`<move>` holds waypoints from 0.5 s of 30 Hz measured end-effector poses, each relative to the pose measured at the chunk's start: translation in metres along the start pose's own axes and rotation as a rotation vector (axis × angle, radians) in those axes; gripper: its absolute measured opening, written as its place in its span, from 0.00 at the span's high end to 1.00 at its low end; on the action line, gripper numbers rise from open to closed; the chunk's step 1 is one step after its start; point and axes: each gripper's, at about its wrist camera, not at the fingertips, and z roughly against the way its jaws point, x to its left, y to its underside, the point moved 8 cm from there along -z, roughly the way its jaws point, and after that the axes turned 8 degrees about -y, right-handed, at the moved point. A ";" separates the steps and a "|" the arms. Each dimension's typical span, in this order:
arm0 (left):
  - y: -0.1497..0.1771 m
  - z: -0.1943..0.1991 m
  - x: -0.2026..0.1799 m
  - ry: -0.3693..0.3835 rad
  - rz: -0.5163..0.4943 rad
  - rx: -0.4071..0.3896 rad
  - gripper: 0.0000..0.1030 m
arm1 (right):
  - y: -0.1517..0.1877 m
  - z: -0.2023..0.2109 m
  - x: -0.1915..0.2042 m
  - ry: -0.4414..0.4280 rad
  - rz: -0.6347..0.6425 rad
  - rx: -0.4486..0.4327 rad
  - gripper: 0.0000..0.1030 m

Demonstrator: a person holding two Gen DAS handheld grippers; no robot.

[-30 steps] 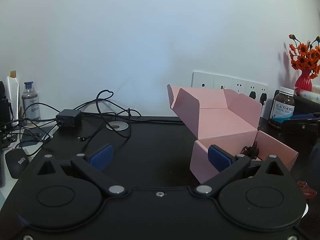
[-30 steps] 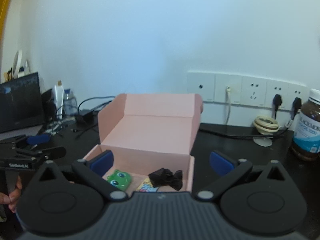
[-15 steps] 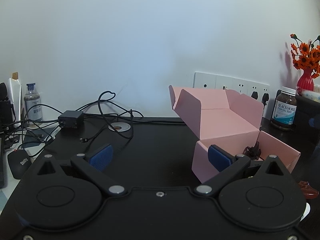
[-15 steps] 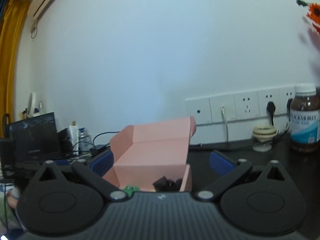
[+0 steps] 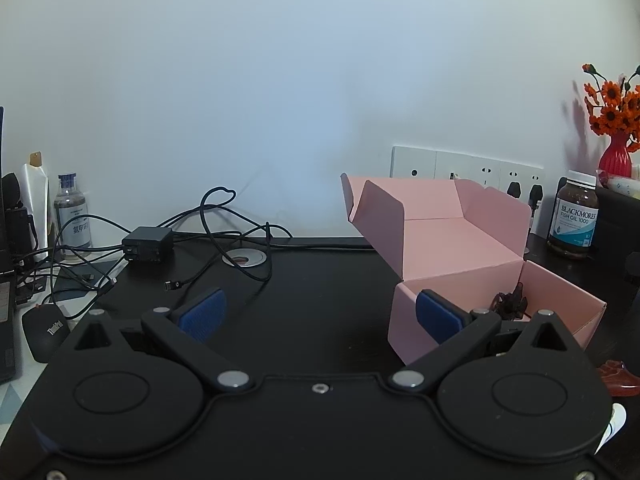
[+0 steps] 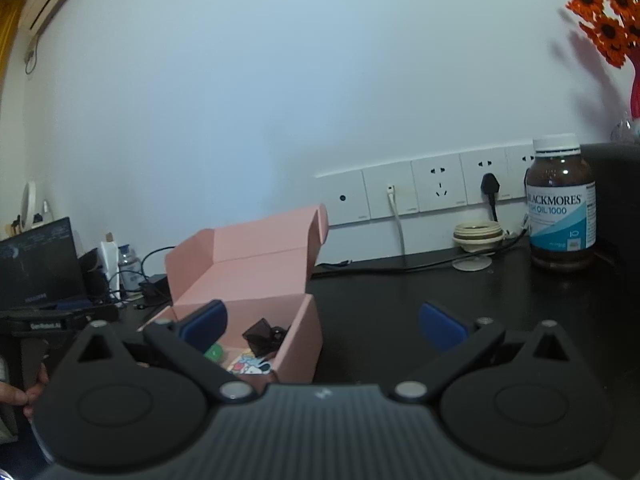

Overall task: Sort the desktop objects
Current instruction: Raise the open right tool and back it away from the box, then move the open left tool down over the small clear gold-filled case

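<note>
Pink box [image 5: 456, 256] sits open on the black desk [image 5: 312, 292], its lid standing up toward the wall, back from the desk's front edge and nearer the right side in the left wrist view. Inside it lie a dark crumpled thing [image 6: 264, 334], a green piece [image 6: 215, 352] and a printed card [image 6: 252, 364]; the dark thing also shows above the box's near wall in the left view [image 5: 510, 302].

Left gripper [image 5: 320, 312] hovers over bare desk with its blue pads [image 5: 202, 314] spread wide and nothing between them; its right pad overlaps the box's near left corner in the view, but whether it touches cannot be told. Right gripper [image 6: 324, 322] is also spread wide and empty, with its left pad in front of the box opening and its right pad over bare desk.

A brown bottle [image 6: 560, 208] stands upright near the desk's back right corner, below the wall sockets [image 6: 424, 192], with a tape roll [image 6: 478, 236] just beside it to the left. A red vase [image 5: 616, 152] of orange flowers stands on a dark block behind the bottle. Toward the desk's back left edge lie a power brick [image 5: 148, 242] and tangled cables [image 5: 224, 232]; a mouse [image 5: 42, 332] lies off the left edge. A red object [image 5: 618, 374] lies on the desk right of the box's front corner.

A hand [image 6: 20, 394] shows at the left rim of the right wrist view, gripping a black handle.
</note>
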 end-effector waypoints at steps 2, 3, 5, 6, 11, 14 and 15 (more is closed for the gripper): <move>0.000 0.000 0.000 0.011 0.004 0.003 0.00 | 0.002 -0.001 0.001 -0.002 0.000 0.009 0.01; 0.001 0.000 -0.001 0.022 0.007 0.010 0.00 | 0.003 0.000 0.002 -0.013 0.001 0.008 0.01; 0.001 -0.001 -0.001 0.037 0.011 0.016 0.00 | 0.004 0.001 0.005 -0.030 0.004 0.005 0.01; 0.001 0.000 -0.001 0.041 0.013 0.015 0.00 | 0.004 0.002 0.006 -0.038 0.004 0.002 0.01; 0.001 0.015 -0.005 0.092 0.016 0.006 0.00 | 0.004 0.006 0.000 -0.050 -0.042 -0.014 0.01; 0.006 0.030 -0.015 0.124 -0.017 0.025 0.00 | 0.005 0.006 -0.005 -0.068 -0.085 -0.011 0.01; 0.009 0.035 -0.018 0.124 -0.037 0.030 0.00 | 0.005 0.005 -0.007 -0.075 -0.098 -0.008 0.01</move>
